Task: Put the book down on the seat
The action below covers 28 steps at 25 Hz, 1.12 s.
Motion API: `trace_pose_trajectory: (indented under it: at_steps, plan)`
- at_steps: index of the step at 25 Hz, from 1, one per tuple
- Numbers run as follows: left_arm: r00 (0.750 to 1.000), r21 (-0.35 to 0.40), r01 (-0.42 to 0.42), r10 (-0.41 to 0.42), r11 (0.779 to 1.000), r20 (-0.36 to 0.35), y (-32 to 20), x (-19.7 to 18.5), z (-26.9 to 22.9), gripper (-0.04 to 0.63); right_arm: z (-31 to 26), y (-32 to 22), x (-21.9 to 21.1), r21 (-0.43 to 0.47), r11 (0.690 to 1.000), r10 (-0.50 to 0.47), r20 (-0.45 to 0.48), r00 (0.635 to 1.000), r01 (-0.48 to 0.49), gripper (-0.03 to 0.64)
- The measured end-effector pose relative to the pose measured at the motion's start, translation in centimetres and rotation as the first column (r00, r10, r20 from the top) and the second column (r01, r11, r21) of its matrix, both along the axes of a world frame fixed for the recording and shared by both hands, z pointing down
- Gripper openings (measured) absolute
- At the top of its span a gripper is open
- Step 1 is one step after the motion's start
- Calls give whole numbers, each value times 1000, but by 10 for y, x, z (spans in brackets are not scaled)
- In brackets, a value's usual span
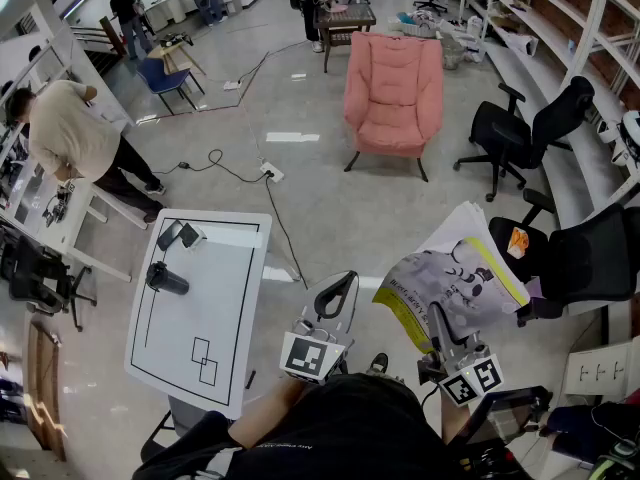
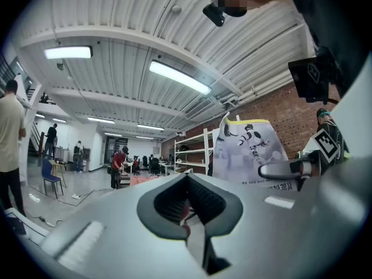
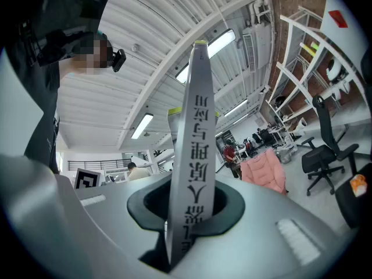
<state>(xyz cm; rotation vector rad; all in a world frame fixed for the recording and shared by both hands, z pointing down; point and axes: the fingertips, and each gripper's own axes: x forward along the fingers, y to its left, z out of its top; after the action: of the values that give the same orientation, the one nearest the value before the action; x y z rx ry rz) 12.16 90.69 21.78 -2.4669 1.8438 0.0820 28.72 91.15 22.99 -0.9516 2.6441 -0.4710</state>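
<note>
Right gripper (image 1: pixel 441 330) was clamped on book (image 1: pixel 455 273) spine; left gripper (image 1: pixel 335 296) sat level just left of book, jaws together, empty.

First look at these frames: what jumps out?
The book, grey cover with a yellow edge, stands clamped in the right claw at the lower right of the head view; its spine fills the middle of the right gripper view. Next comes the pink armchair on the grey floor ahead, then the white table at lower left.
</note>
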Motion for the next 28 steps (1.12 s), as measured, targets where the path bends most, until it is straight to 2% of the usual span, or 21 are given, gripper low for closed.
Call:
trace_pose_trajectory:
  at_steps: [4, 9, 14, 18, 21, 25, 28]
  plan:
    - [1000, -60, 3, -3, 998, -1, -3, 7, 1, 2, 2, -5, 5, -1, 1000, 1, 7, 1000, -1, 81]
    - [1000, -13, -3, 4, 1000, 25, -18, 21, 0, 2, -1, -23, 14, 11, 1000, -22, 27, 999, 22, 84]
    - [1000, -77, 4, -1, 997, 31, -32, 37, 7, 2, 0, -44, 14, 18, 997, -72, 41, 997, 71, 101]
    - [999, -39, 10, -9, 999, 39, -58, 52, 1, 2, -1, -74, 19, 17, 997, -82, 28, 996, 82, 103]
    - [1000, -60, 6, -6, 998, 12, -71, 55, 0, 2, 3, -92, 13, 23, 997, -73, -5, 997, 73, 103]
    - [1000, -2, -15, 15, 1000, 11, -92, 46, -3, 2, 3, -113, -7, 25, 998, -64, -30, 998, 64, 102]
    - [999, -2, -44, 44, 999, -1, -108, 36, -7, 2, -3, -130, -25, 40, 998, -53, -47, 997, 55, 102]
